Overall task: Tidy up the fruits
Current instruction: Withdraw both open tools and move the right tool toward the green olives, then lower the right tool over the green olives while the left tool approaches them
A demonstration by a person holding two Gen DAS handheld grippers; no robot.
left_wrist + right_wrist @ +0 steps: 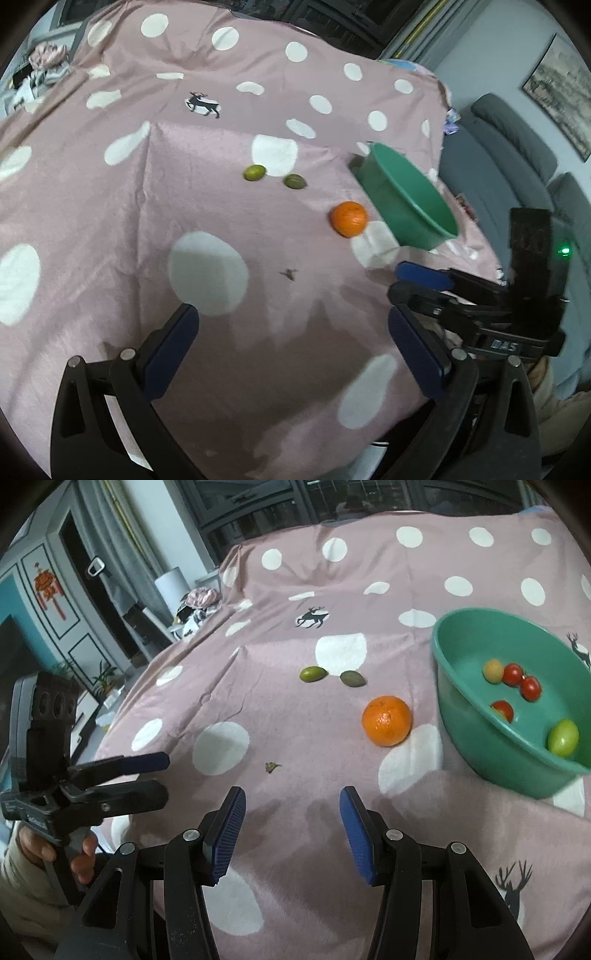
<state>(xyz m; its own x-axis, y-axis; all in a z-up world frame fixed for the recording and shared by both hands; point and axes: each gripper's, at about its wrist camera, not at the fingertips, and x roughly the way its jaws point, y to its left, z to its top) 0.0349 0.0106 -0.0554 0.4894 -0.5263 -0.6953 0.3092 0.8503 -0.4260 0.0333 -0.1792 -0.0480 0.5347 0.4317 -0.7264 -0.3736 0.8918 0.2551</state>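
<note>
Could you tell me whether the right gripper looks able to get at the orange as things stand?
Probably yes: the right gripper is open and empty, and only bare cloth lies between it and the orange.

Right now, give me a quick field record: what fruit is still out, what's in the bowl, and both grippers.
surface: pink dotted cloth
fruit on cloth: orange; bright green fruit; dull green fruit
container: green bowl
in bowl: three red fruits, one yellowish, one green
left gripper: open, empty
right gripper: open, empty
</note>
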